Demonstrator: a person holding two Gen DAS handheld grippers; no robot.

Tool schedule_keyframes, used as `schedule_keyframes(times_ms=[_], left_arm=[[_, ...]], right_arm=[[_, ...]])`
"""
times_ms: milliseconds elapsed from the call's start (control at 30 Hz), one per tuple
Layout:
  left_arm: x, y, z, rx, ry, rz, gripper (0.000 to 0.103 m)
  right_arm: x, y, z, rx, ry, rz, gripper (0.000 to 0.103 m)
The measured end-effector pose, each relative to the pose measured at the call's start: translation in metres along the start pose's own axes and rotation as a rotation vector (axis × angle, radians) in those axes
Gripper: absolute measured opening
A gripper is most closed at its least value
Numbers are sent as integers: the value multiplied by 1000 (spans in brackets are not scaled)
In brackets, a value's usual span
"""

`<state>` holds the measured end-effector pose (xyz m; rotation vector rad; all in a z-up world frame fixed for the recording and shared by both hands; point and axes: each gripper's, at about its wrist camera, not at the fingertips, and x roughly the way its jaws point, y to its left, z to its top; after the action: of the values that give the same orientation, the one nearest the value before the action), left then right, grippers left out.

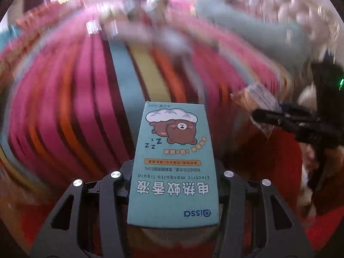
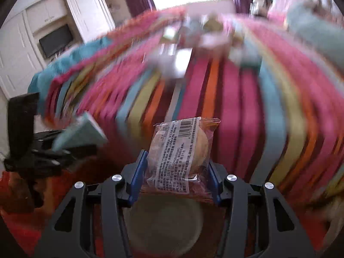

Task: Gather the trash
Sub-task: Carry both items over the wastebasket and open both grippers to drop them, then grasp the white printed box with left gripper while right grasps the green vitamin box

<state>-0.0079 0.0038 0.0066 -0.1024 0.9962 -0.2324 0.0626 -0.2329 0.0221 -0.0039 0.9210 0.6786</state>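
My left gripper (image 1: 174, 172) is shut on a teal mosquito-liquid box (image 1: 175, 163) with a brown bear printed on it, held above a striped bedspread (image 1: 90, 99). My right gripper (image 2: 177, 169) is shut on a clear snack wrapper (image 2: 181, 150) with a round pastry inside and a barcode. The right gripper with its wrapper (image 1: 258, 105) shows at the right of the left wrist view. The left gripper with the teal box (image 2: 81, 135) shows at the left of the right wrist view. Both views are motion-blurred.
The bedspread (image 2: 236, 96) has pink, orange, yellow and blue stripes. Several blurred small items (image 2: 180, 60) lie at its far end. A pale blue pillow (image 1: 253, 34) and a knitted white blanket (image 1: 290, 6) lie at the right. A white cabinet with a dark screen (image 2: 56, 39) stands at the left. Red fabric (image 1: 279, 172) is below.
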Motion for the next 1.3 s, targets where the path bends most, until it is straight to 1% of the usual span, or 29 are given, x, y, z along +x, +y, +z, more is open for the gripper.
schedule_keyframes(times_ms=[67,100,133,200,267,300,333,367,400,433,467,567,600,667,800,867,900,933,1000,1100,1133,1200,1233,1300], left_arm=[[42,0,-33,-29,150,-13,48],[56,0,-41,-37,192,-19,48],[80,1,-54,-47,261,-16,48],[107,2,-65,-44,343,-20,48],[124,5,-70,-46,397,-42,49],[130,6,-71,-50,422,-54,49],[137,8,-73,-55,447,-58,50],[142,9,-73,-57,465,-51,54],[142,14,-76,-63,474,-42,61],[142,16,-76,-68,468,-17,81],[141,13,-80,-70,456,-9,89],[136,18,-80,-86,431,-11,90],[134,19,-80,-85,424,-4,90],[129,17,-79,-83,402,12,91],[106,12,-67,-65,308,48,91],[85,16,-54,-88,235,64,91],[68,19,-42,-117,183,46,91],[58,21,-34,-137,154,32,91],[31,30,-2,-184,62,16,91],[7,42,43,-229,-37,43,91],[1,48,67,-247,-86,63,91],[-5,52,91,-258,-136,97,91],[-6,51,110,-245,-163,84,91],[-4,44,128,-245,-171,68,91]], right_arm=[[31,3,-34,38,132,10,48],[46,2,-47,57,186,12,48],[69,2,-64,70,257,16,48],[92,4,-78,64,322,0,48],[115,6,-90,41,376,-20,49],[123,5,-93,43,400,-17,50],[135,4,-97,52,442,-5,50],[140,3,-98,55,458,-5,57],[144,3,-98,55,472,-10,72],[145,4,-99,48,479,-25,78],[144,5,-99,41,474,-37,80],[139,7,-95,36,444,-64,80],[134,6,-101,37,436,-72,80],[128,3,-100,42,415,-87,80],[106,5,-90,26,351,-120,80],[88,6,-78,7,287,-125,80],[79,6,-71,4,251,-124,80],[65,3,-60,2,193,-124,80],[39,-3,-37,4,76,-138,80],[4,-21,10,1,-122,-197,80],[0,-26,20,3,-153,-215,80],[-3,-39,45,-6,-209,-254,80],[-2,-45,59,-16,-231,-278,80],[2,-55,82,-26,-244,-298,80]])
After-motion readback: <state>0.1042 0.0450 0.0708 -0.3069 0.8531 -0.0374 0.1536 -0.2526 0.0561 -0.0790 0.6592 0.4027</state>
